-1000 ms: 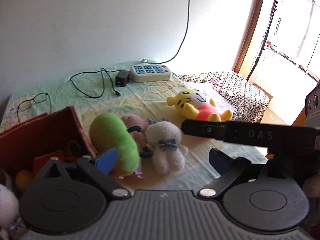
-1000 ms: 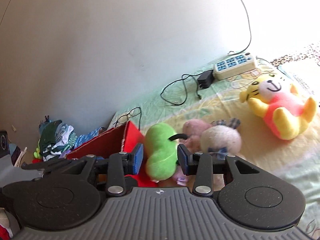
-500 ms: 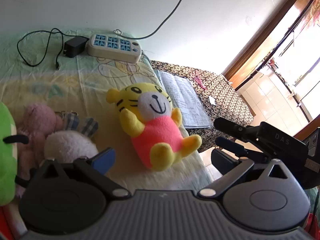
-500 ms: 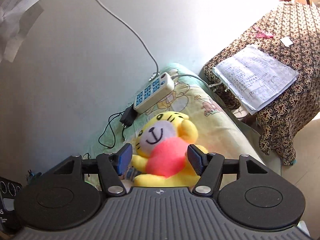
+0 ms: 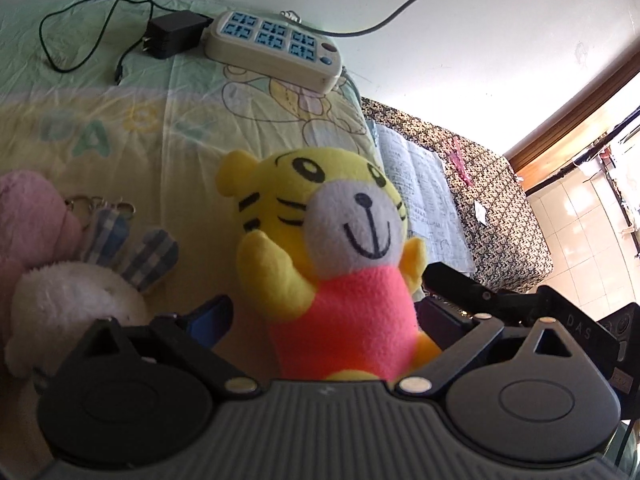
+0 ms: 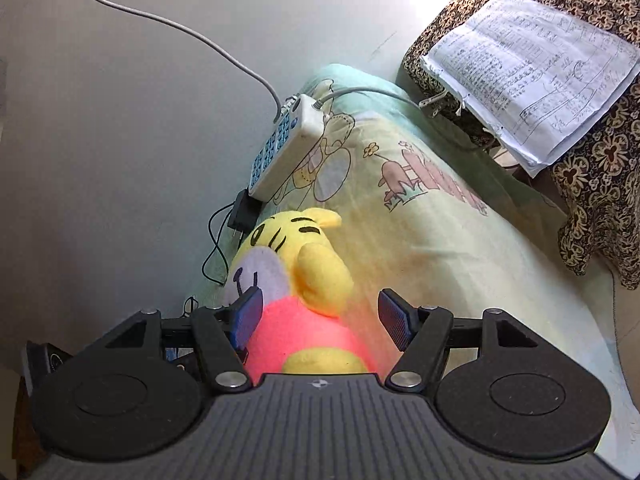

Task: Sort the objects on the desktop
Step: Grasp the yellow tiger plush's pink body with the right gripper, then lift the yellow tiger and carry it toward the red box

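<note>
Mounted behind each gripper's fingers, looking forward and down, very near; both sharing the tiger toy [image 5: 340,272] [image 6: 304,280] and power strip [image 5: 276,50] [image 6: 286,150].

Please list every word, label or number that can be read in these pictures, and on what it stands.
"DAS": on the black gripper part at right.
"DA", with a ring-shaped sign: printed on the bedsheet.
Handwritten paper sheets: too small to read.
Power strip: no readable text.

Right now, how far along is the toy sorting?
Nothing looks sorted in these views. In hand: both grippers straddle the yellow tiger plush in a pink shirt; the left gripper is closing, the right gripper stands open, neither pressing it. Left: the white fluffy plush with checked ears and pink plush lie on the sheet.
</note>
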A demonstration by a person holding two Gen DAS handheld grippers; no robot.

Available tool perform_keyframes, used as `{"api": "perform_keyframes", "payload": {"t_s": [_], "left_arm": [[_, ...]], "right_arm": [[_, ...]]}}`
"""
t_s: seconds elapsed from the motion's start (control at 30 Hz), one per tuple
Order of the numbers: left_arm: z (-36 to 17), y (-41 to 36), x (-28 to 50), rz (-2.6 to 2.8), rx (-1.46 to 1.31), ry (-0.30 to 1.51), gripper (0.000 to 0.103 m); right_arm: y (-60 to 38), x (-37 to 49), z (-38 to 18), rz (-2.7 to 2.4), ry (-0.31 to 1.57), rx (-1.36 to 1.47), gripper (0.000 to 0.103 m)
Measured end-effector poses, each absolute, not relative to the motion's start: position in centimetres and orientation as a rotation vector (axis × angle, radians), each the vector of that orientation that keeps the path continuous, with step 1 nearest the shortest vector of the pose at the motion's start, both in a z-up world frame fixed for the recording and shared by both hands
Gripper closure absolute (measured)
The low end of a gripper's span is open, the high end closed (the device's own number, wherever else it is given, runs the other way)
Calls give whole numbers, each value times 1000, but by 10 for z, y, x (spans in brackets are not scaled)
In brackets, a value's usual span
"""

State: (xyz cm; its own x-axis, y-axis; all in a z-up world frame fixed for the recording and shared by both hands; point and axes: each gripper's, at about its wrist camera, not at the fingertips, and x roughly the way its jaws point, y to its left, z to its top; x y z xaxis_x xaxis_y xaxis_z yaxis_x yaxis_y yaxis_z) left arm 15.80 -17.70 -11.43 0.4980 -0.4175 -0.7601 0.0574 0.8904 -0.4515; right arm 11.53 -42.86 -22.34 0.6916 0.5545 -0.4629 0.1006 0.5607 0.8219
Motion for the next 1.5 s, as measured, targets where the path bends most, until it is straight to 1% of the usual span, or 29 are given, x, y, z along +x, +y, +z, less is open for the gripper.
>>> {"api": "perform_keyframes", "payload": {"t_s": [0.03,0.07,0.17,0.2,0.3,0.37,0.43,0.47,0.73,0.93,1.1,1.23,1.5], "left_arm": [[-114,-180,160,-298,-375,1010,12],[-116,-182,163,-301,-359,1017,21],[-130,-178,170,-345,-422,1070,29],[-134,-176,171,-351,-450,1080,30],[-135,-174,171,-358,-463,1077,31],[-134,-174,170,-376,-468,1070,36],[-130,-175,166,-390,-459,1065,40],[-128,-175,164,-398,-454,1065,41],[-102,-171,120,-464,-391,1034,41],[-59,-142,76,-512,-328,911,41],[-23,-86,42,-521,-296,802,41],[-2,-28,14,-498,-265,741,41],[3,85,-11,-462,-305,703,40]], "right_arm": [[-425,118,-225,319,795,953,35],[-422,121,-227,333,805,947,35],[-415,132,-234,368,839,966,37],[-413,135,-239,378,852,987,37],[-412,138,-245,398,864,1030,44],[-414,136,-244,407,863,1047,48],[-417,132,-244,409,864,1073,53],[-419,129,-243,409,864,1082,53],[-415,88,-223,423,857,1105,54],[-384,58,-179,475,780,1032,54],[-332,37,-137,523,681,955,54],[-273,26,-113,568,643,915,54],[-162,21,-89,602,603,784,54]]}}
